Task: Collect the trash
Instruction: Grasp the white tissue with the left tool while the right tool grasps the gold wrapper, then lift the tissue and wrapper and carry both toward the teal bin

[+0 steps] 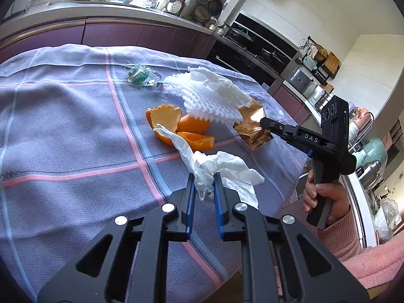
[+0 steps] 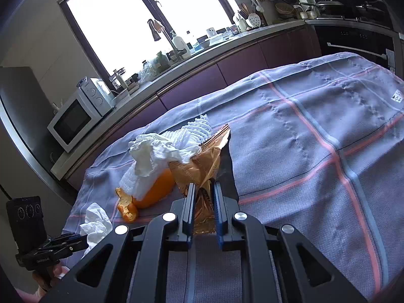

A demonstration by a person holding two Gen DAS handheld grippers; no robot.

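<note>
My left gripper [image 1: 204,176] is shut on a crumpled white tissue [image 1: 222,171] near the table's right edge; the tissue also shows in the right wrist view [image 2: 96,224]. My right gripper [image 2: 204,186] is shut on a gold foil wrapper [image 2: 202,166], seen too in the left wrist view [image 1: 252,126]. Orange peel [image 1: 176,123] lies between them. White foam fruit netting [image 1: 207,96] with another tissue sits behind the peel. A clear green-printed wrapper [image 1: 142,75] lies farther back.
A lilac checked tablecloth [image 1: 63,126] covers the table. A purple kitchen counter [image 1: 101,32] runs behind, with a stove [image 1: 252,48] to the right and a microwave [image 2: 75,118] in the right wrist view. The table edge drops off near my right hand [image 1: 325,197].
</note>
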